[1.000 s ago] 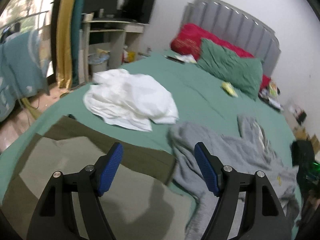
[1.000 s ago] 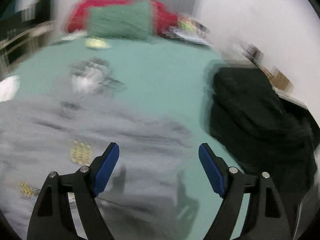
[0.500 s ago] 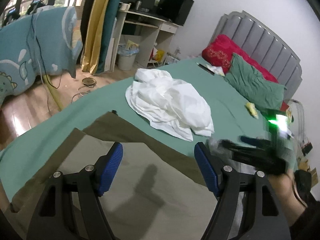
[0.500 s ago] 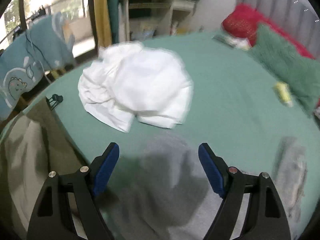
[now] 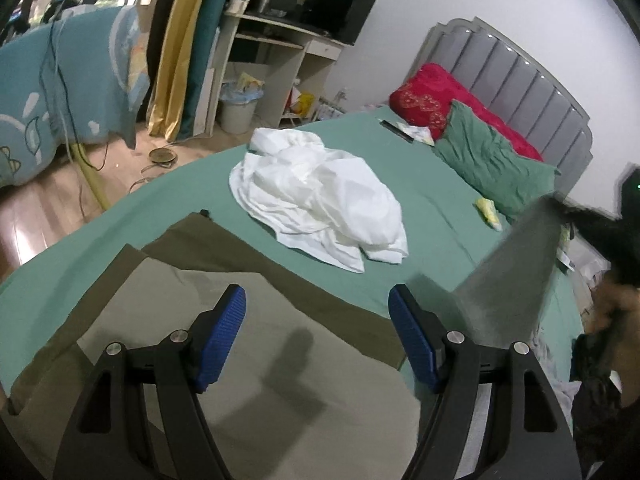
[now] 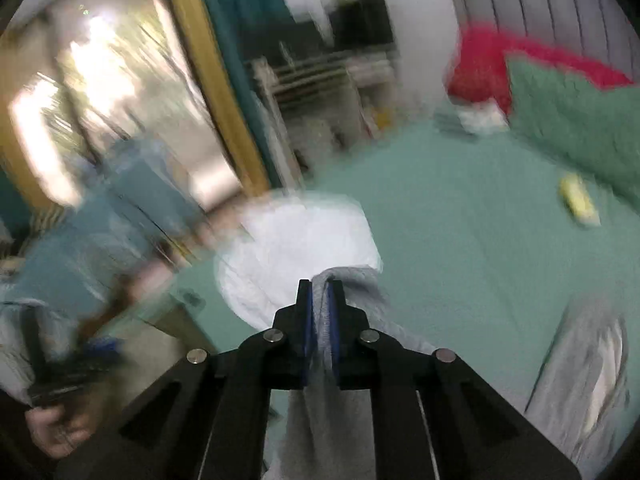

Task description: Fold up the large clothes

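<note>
From the left wrist we look across a bedroom: a green-sheeted bed [image 5: 432, 216] with a grey headboard, a crumpled white garment [image 5: 320, 196] in the middle, and an olive folded cloth [image 5: 256, 320] lying flat just under our left gripper [image 5: 318, 328]. Its blue pads stand wide apart with nothing between them. At the right edge a taut grey garment [image 5: 516, 280] rises steeply off the bed toward the right gripper [image 5: 592, 220], which is blurred here.

From the right wrist, much smeared by motion, the fingers have just closed and now pinch a fold of the grey garment [image 6: 320, 312]; the rest hangs below and trails onto the sheet. We judge it soft, limp and fairly heavy, likely to sag and twist from one pinch, so our left gripper should take a second hem or shoulder corner to spread it.
</note>
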{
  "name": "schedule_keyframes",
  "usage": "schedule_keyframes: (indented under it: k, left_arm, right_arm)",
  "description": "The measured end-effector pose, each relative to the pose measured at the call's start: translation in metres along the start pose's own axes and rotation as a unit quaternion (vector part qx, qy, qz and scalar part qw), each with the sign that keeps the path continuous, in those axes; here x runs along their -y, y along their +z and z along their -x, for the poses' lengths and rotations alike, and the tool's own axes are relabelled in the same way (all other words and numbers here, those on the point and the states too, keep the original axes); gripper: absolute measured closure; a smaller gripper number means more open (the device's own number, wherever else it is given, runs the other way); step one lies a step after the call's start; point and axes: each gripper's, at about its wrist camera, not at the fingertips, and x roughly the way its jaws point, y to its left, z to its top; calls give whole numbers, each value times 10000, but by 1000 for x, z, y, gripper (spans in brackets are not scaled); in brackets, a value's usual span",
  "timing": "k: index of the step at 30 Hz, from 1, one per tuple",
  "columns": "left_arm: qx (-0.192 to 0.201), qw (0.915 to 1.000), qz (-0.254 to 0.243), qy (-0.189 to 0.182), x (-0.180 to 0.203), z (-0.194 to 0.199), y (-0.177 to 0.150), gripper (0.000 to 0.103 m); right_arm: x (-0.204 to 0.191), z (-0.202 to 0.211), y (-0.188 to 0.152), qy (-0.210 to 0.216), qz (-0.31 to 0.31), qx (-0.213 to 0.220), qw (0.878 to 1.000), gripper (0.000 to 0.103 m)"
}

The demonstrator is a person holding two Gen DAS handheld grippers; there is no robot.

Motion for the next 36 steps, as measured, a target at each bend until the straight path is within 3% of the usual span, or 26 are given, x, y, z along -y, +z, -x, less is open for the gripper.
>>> schedule_keyframes:
  k: [2, 3, 5, 6, 7, 9, 10, 12, 14, 16, 18, 19, 22, 25, 27, 28, 29, 32, 36]
  left_arm:
    - [16, 10000, -53, -6, 3, 1, -2, 26]
    - [1, 10000, -61, 17, 5, 0, -3, 26]
    - [-70, 10000, -48, -22, 8, -3, -4, 26]
    - [-108, 9999, -48, -68, 11, -5, -6, 26]
    - [-144, 9998, -78, -109, 15, -6, -7, 26]
    - [-205, 9995, -177, -165, 23, -7, -12, 26]
    - [-212, 9994, -221, -186, 26, -7, -14, 26]
    - [-218, 9990, -322, -210, 34, -7, -17, 26]
    - [-225, 9989, -347, -204, 37, -8, -18, 26]
    - [-256, 9989, -346, -193, 38, -10, -19, 26]
    - [-289, 9988, -348, -185, 38, -13, -19, 26]
    - [-309, 9988, -350, -173, 39, -14, -19, 26]
    - [-325, 9988, -341, -163, 39, -15, -19, 26]
    - [-306, 9989, -300, -197, 38, -15, -18, 26]
    - [-315, 9990, -273, -180, 35, -18, -18, 26]
    - [-345, 9989, -249, -174, 32, -19, -18, 26]
    - [-390, 9988, -202, -194, 30, -20, -18, 26]
    - [-355, 9990, -95, -268, 20, -19, -13, 26]
    - [-326, 9991, 72, -264, 14, -17, -11, 26]
  right_arm:
    - [20, 66, -13, 250, -109, 534, 9982, 95]
    - [28, 78, -21, 289, -186, 578, 9977, 95]
    - [48, 97, -57, -100, -257, 62, 9996, 94]
    - [65, 100, -86, -605, -340, -420, 9967, 93]
    - [83, 100, -115, -1042, -504, -980, 9884, 92]
    - [117, 102, -173, -1772, -884, -2056, 9584, 91]
    - [127, 99, -190, -2109, -970, -2303, 9450, 89]
    - [142, 102, -203, -2521, -1033, -2392, 9320, 77]
    - [136, 96, -182, -2807, -762, -2151, 9323, 29]
    - [119, 82, -150, -2822, -347, -1819, 9413, 14]
    - [91, 36, -120, -2415, 250, -1823, 9528, 14]
    - [77, 5, -111, -2270, 490, -2001, 9519, 14]
    - [50, -77, -105, -2051, 896, -2619, 9388, 14]
    - [43, -150, -121, -2307, 1011, -3252, 9115, 14]
    - [65, -174, -137, -2509, 855, -3499, 8985, 20]
    - [75, -167, -146, -2485, 630, -3545, 8992, 63]
    - [87, -162, -152, -2438, 354, -3552, 9018, 96]
    - [87, -154, -144, -2328, 528, -3349, 9115, 97]
    - [53, -110, -73, -2153, 729, -2283, 9467, 97]
